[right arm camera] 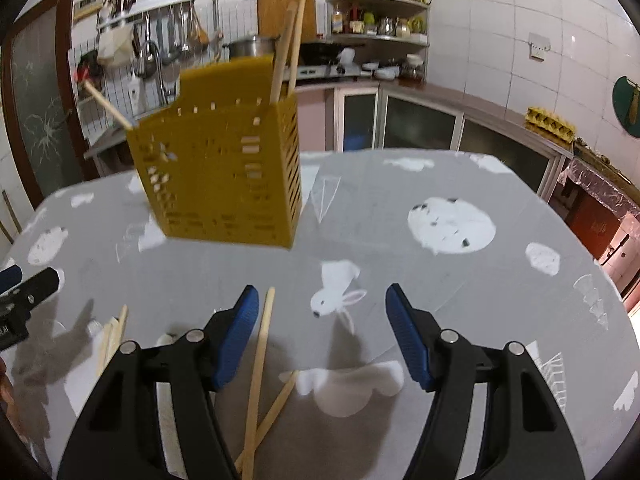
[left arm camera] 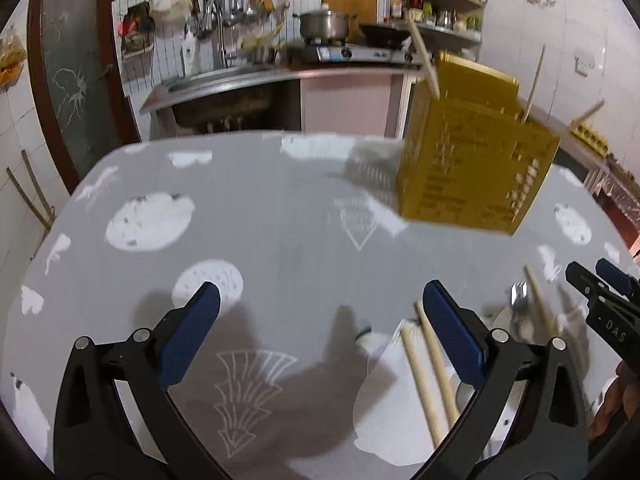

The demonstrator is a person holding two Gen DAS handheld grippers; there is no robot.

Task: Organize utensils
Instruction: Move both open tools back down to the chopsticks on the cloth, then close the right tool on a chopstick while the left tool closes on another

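Beside right tongs (right arm camera: 320, 336), loose chopsticks (right arm camera: 258, 364), holder (right arm camera: 224, 176) beyond

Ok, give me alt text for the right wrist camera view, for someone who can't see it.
The open right gripper hovers empty over loose chopsticks on a grey patterned tablecloth. Beyond stands a yellow perforated utensil holder with chopsticks already poking out, kitchen counters behind.

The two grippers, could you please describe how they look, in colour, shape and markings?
The left gripper and right gripper match: black plastic arms with triangular cut-outs and silver round rivets, ending in blue ridged finger pads. White lettering marks the right one's side, only partly readable. No cables show.
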